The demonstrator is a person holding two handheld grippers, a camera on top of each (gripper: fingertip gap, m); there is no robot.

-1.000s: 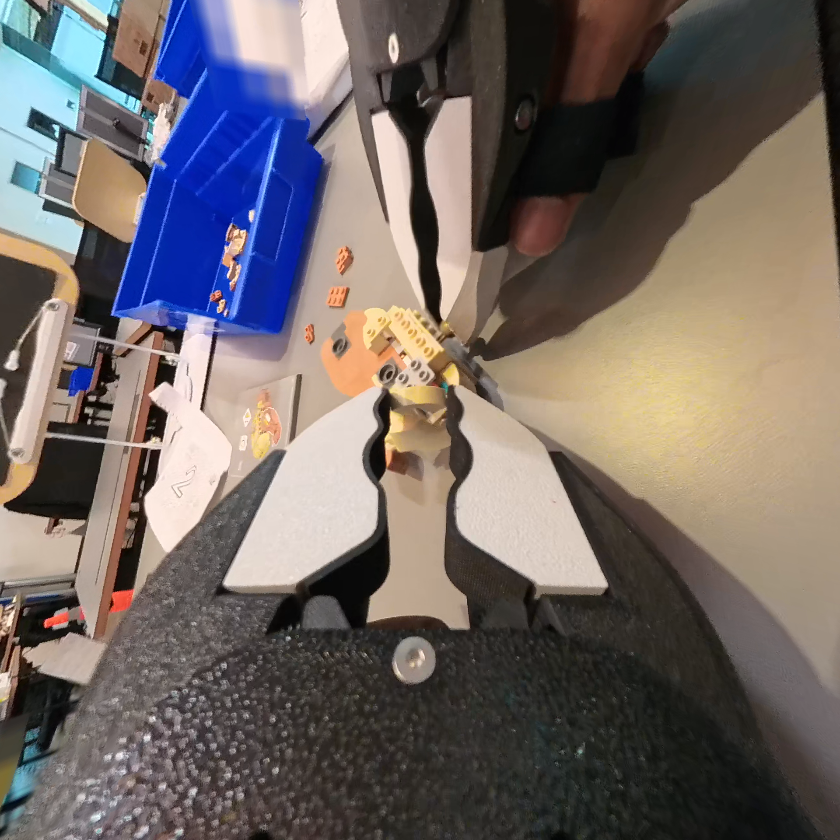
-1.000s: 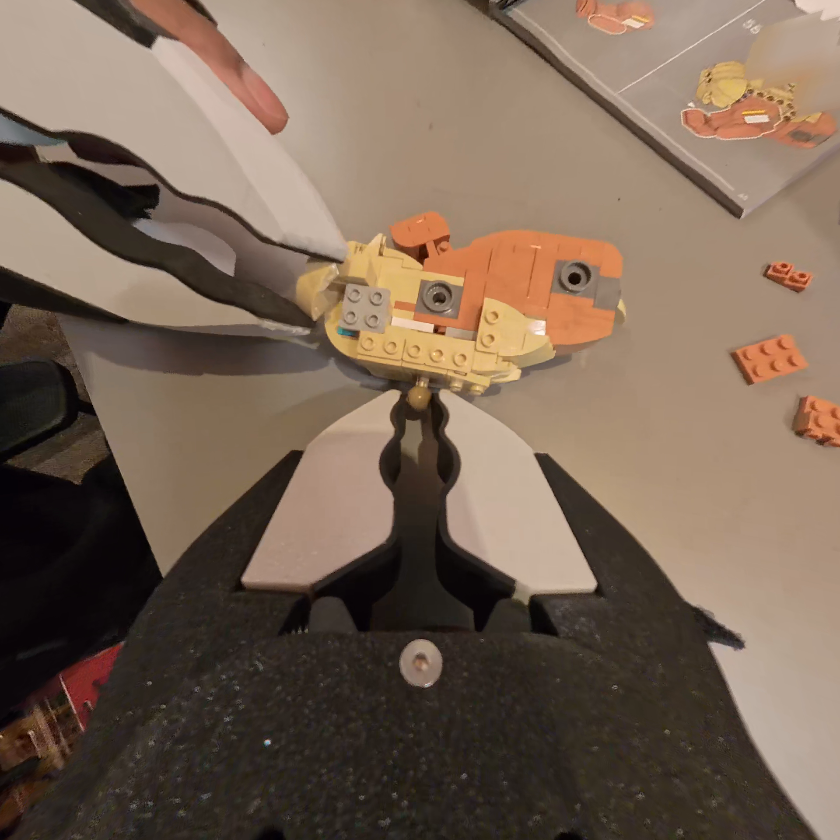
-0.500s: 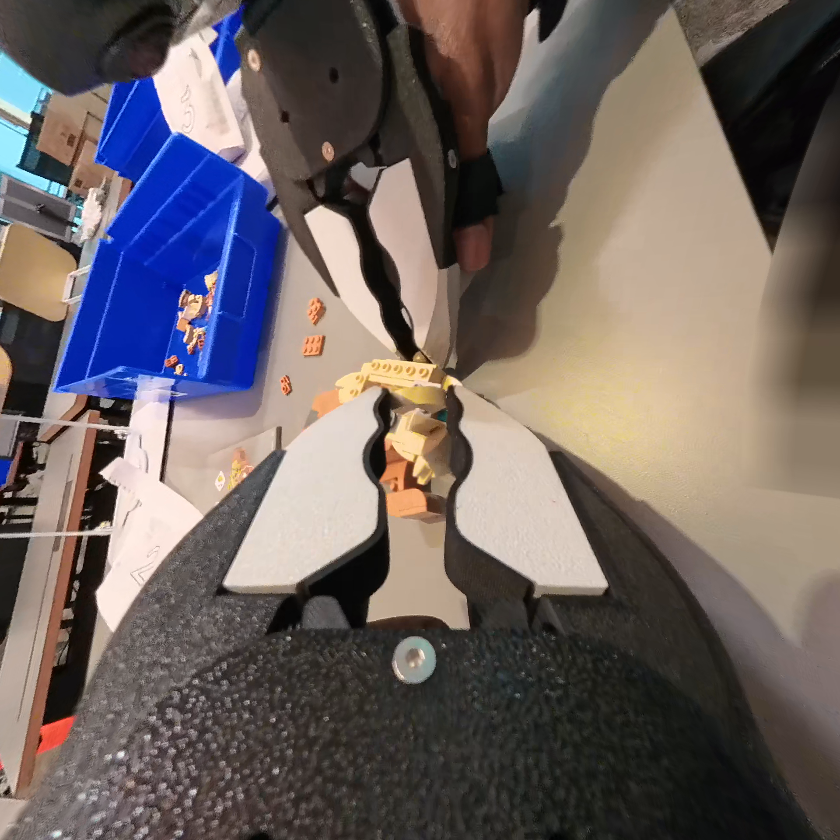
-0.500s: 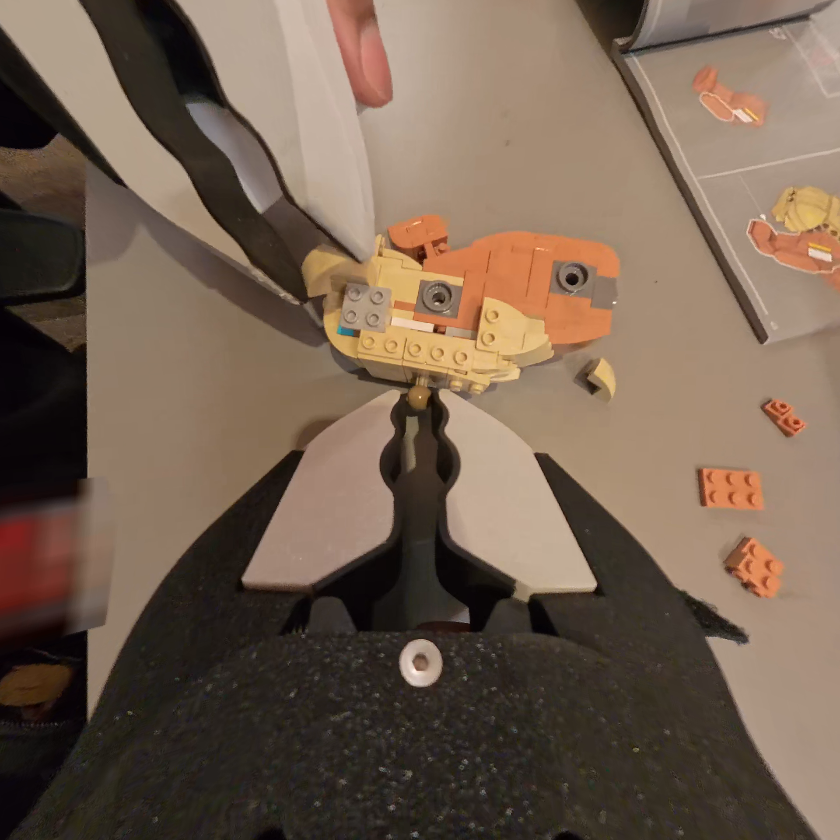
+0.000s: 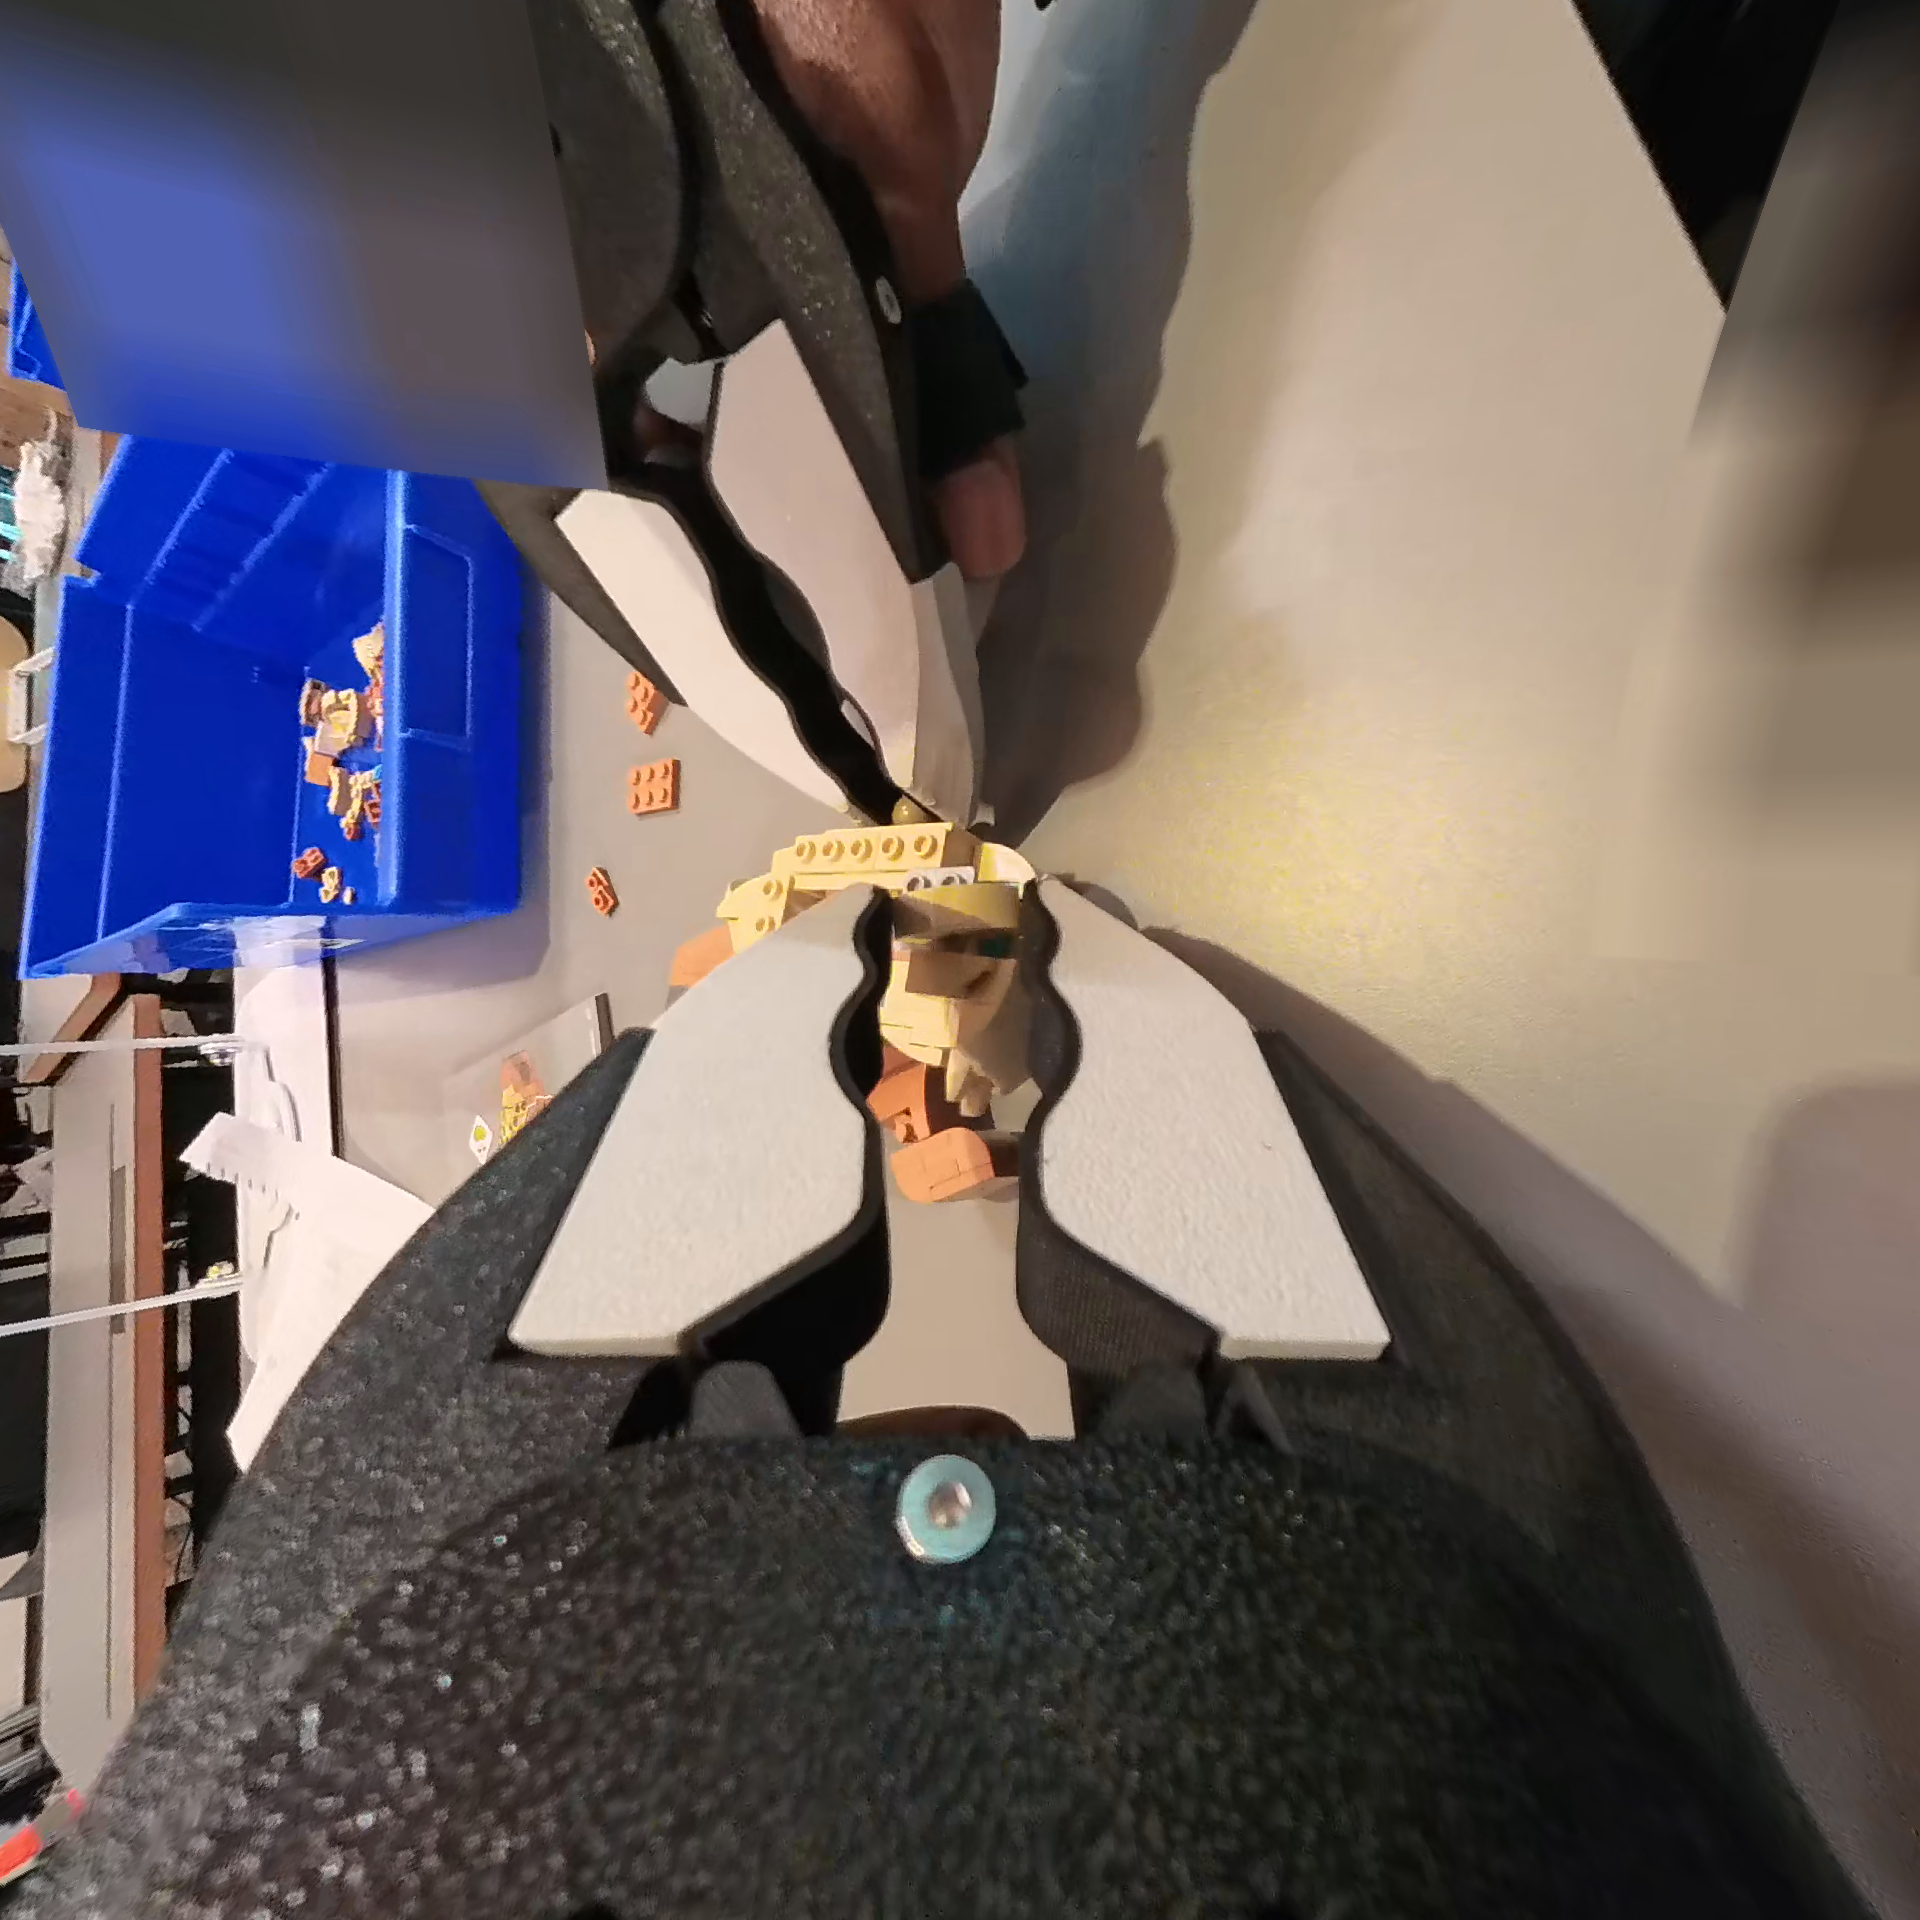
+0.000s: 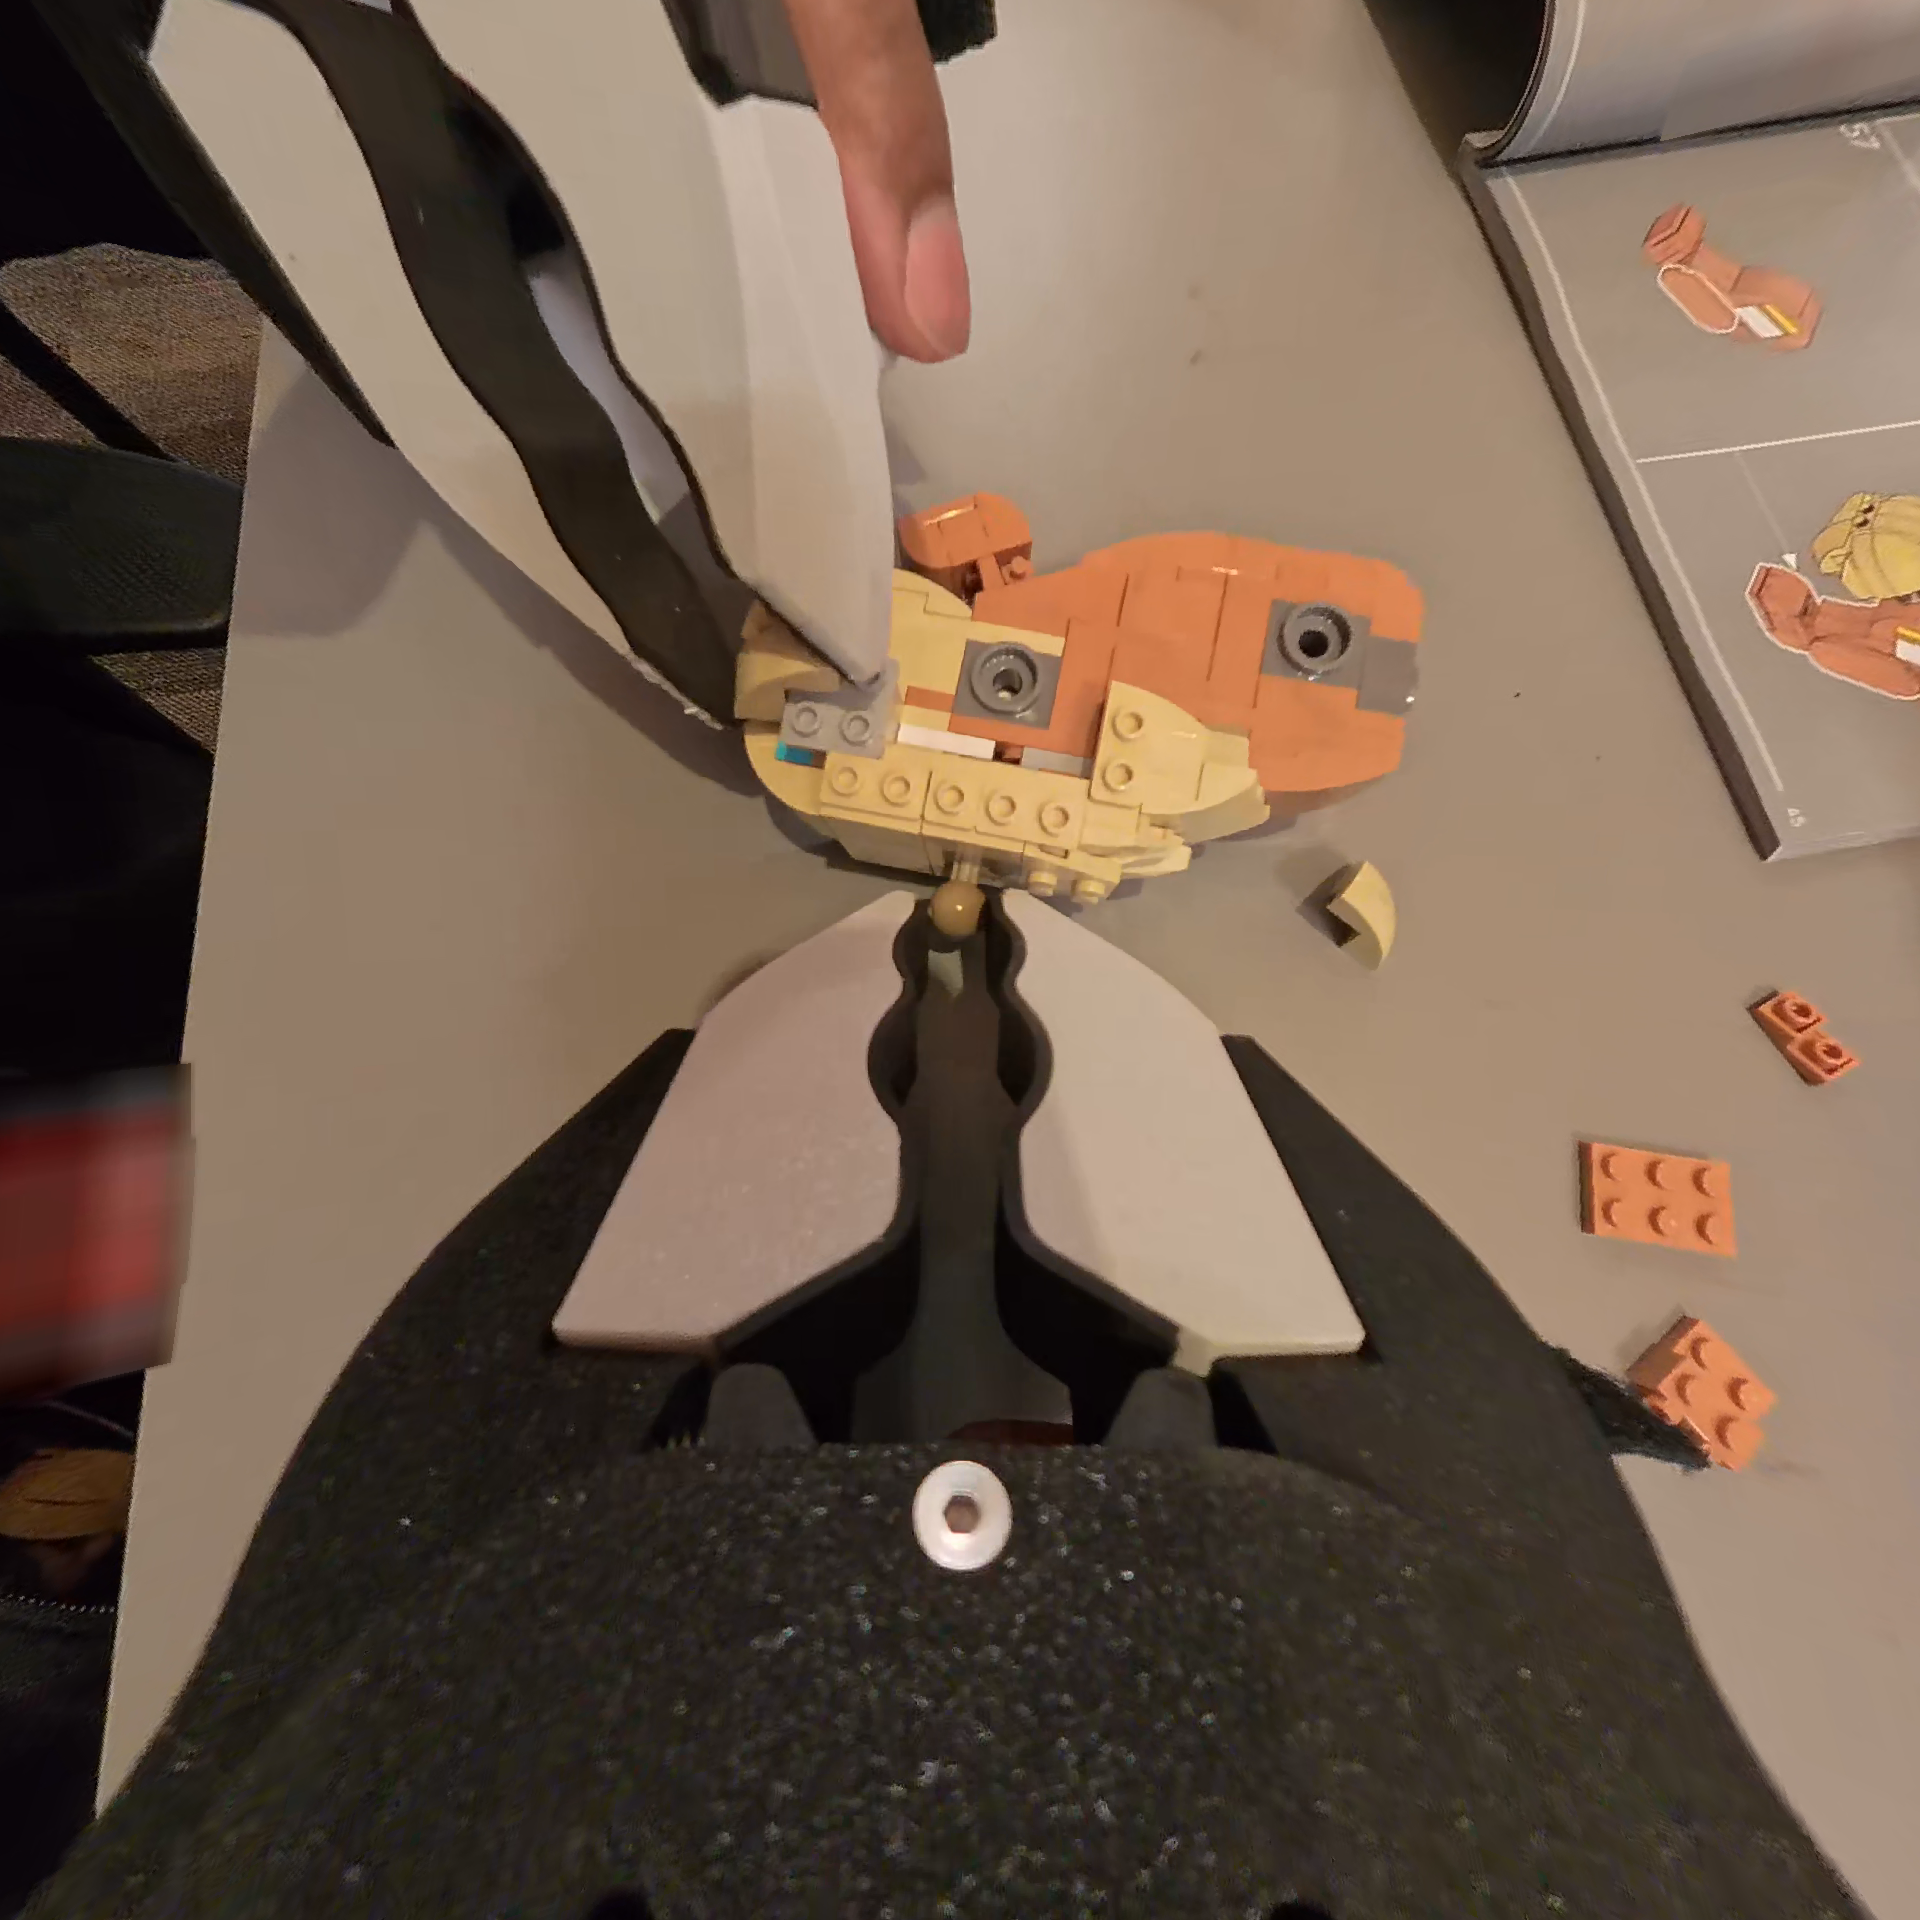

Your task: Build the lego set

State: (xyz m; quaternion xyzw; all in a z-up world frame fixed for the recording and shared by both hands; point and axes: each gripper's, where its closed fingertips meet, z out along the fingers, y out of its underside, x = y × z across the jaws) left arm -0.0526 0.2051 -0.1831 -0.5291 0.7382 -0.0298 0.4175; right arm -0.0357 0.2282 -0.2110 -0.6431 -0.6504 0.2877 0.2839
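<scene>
We have a good part of the lego model built: a tan and orange body lying on the grey tabletop, with grey round sockets on its upper face not yet filled. Our left claw is clamped on its tan end, and our right claw is closed on the small ball peg at its near edge. We judge much is left: a tan curved piece and three orange plates lie loose just beside it.

The right wrist view alone shows the open instruction booklet. The left wrist view alone shows the blue bin holding more bricks, well apart from the model.
</scene>
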